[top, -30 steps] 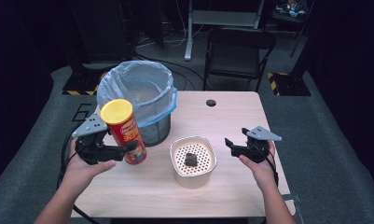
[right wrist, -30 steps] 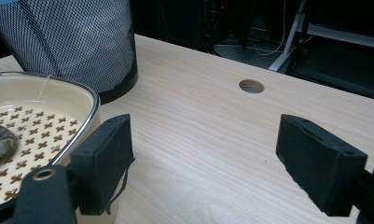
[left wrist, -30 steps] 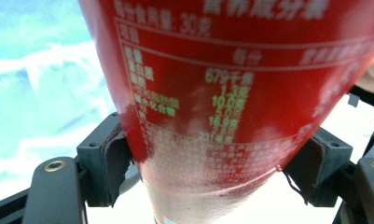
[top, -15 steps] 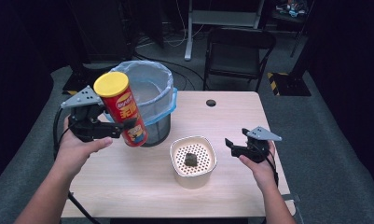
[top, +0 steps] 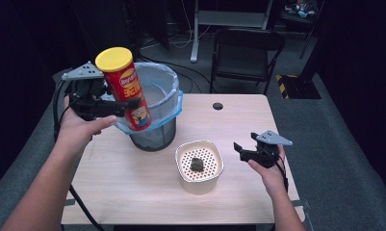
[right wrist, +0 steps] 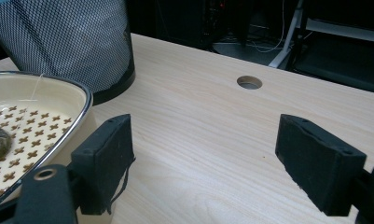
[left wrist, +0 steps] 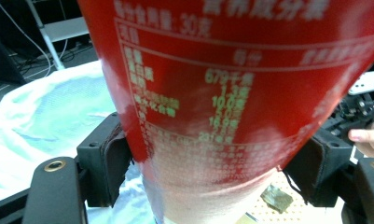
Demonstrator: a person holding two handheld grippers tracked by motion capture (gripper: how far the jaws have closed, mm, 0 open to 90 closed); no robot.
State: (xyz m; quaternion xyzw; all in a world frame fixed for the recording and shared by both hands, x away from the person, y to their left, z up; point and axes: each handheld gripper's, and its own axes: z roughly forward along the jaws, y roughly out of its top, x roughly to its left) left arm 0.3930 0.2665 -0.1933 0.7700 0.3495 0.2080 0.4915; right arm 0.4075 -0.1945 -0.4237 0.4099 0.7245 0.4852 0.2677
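Note:
A red chip can [top: 128, 91] with a yellow lid hangs tilted at the near left rim of the mesh waste bin [top: 154, 115], which has a pale blue liner. My left gripper [top: 114, 107] is shut on the can's lower half; in the left gripper view the can [left wrist: 231, 102] sits pressed between both black pads [left wrist: 112, 163]. My right gripper [top: 239, 151] rests low over the table at the right, open, with bare wood between its pads [right wrist: 105, 158].
A cream perforated bowl [top: 214, 175] with a dark lump [top: 197, 164] in it stands in front of the bin. A cable hole [top: 217, 106] sits at the table's back. A black folding chair [top: 243, 53] stands behind the table.
My left gripper has lifted the chip can from beside the bin up to the height of its rim. The right gripper has stayed where it was.

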